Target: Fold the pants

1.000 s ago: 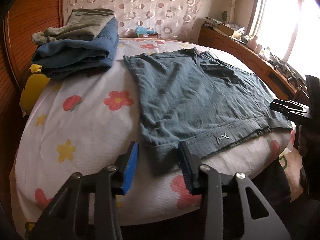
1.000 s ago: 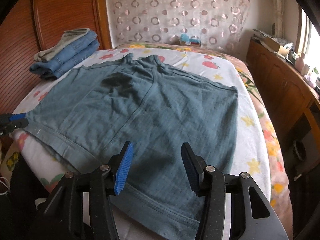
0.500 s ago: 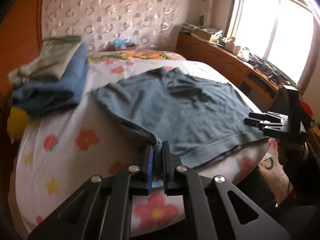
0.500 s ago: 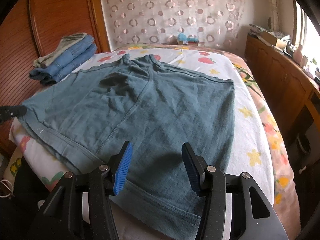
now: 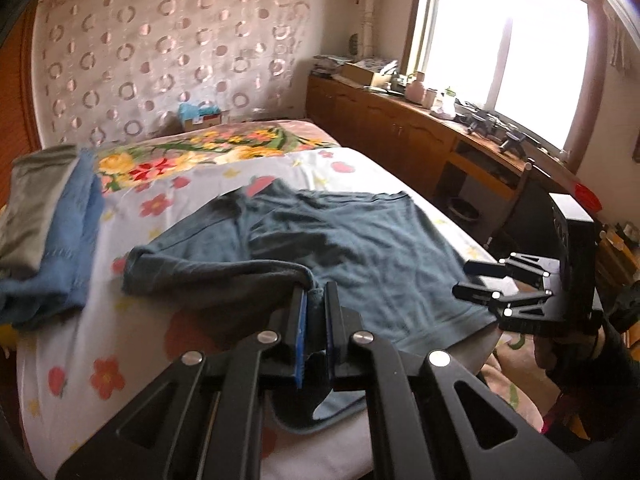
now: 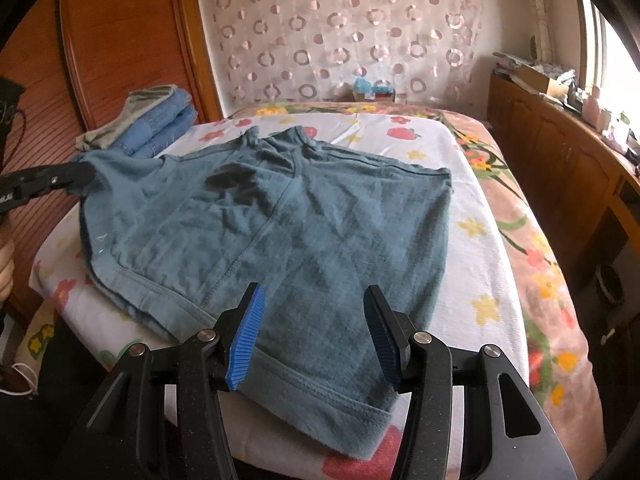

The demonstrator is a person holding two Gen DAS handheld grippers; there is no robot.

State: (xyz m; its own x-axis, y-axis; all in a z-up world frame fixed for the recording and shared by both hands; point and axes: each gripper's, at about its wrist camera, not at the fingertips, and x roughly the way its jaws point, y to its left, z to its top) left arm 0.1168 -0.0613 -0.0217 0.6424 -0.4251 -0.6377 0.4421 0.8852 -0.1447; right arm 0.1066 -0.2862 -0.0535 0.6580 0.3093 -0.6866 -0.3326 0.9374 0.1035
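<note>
Teal-blue shorts [image 6: 304,232] lie spread on the bed with the waistband toward me. My left gripper [image 5: 316,300] is shut on the waistband's left corner and holds it lifted and pulled over the shorts [image 5: 360,248], so that side has begun to fold. It also shows in the right wrist view [image 6: 76,176] at the far left. My right gripper [image 6: 314,320] is open, hovering just above the waistband's right part near the bed's front edge. It also shows in the left wrist view [image 5: 464,280], open.
A stack of folded jeans and an olive garment [image 5: 44,224] sits at the bed's left by the wooden headboard [image 6: 120,40]. The flowered sheet [image 5: 120,340] covers the bed. A wooden cabinet [image 5: 400,128] with clutter runs along the right under the window.
My left gripper closed on the waistband corner, lifted it and carried it right over the shorts. My right gripper stayed open and barely moved.
</note>
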